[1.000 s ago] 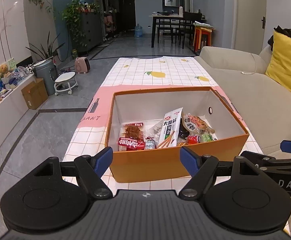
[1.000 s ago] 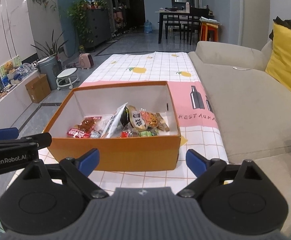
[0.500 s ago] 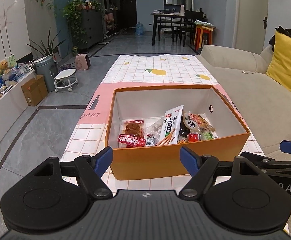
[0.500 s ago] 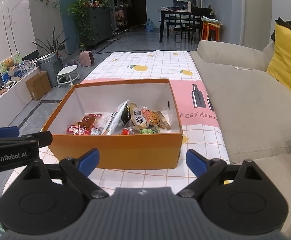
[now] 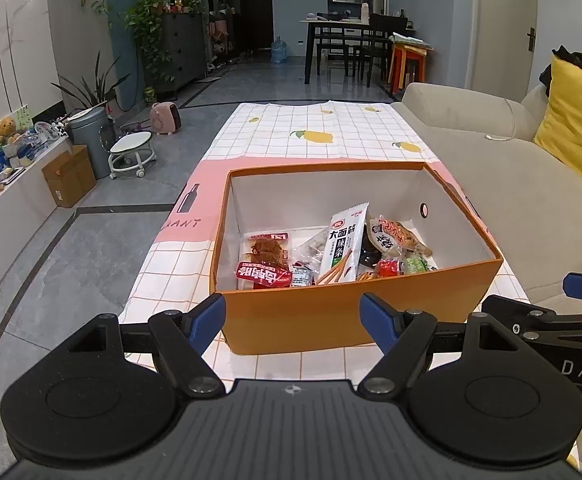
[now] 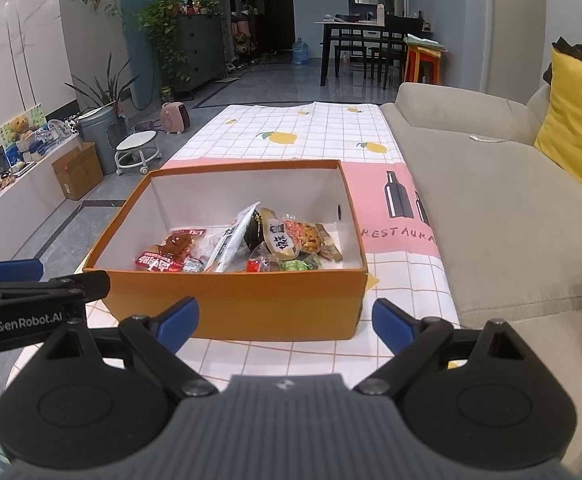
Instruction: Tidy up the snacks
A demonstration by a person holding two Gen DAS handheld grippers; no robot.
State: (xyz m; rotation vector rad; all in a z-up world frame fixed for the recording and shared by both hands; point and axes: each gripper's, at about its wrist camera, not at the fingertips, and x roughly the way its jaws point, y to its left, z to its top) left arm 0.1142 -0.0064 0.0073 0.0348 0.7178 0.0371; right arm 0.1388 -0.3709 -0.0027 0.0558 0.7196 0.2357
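- Both claws hang short of the orange box [image 5: 355, 320], which sits on the checked tabletop [image 5: 323, 136] beside the sofa [image 6: 499, 208]. The left claw [image 5: 292, 322] is spread wide with nothing in it; the right claw [image 6: 286, 326] is spread just as wide, also holding nothing.
- The snacks lie heaped at the near end of the box floor: a tall white packet [image 5: 343, 244] leans upright in the middle, a red packet [image 5: 265, 274] lies to its left, and a brown-and-orange pouch [image 6: 291, 236] rests to its right.
- My worry is the box's near wall. A claw dipping in low could catch the rim and shove the whole box along the cloth, rucking it.
- The packets overlap, so closing on one could pinch a neighbour too, or knock the leaning white packet flat onto the rest.
- The wrappers look slick and crinkly; a grip on a loose edge could slip.
- The two claws sit close side by side, so reaching for the same spot could make them collide.
- The near wall hides the lowest snacks from both views, so I cannot count them.
- The small green and red pieces [image 5: 401, 267] are too small to identify.
- No sorting place is visible, so where anything should go is unclear.
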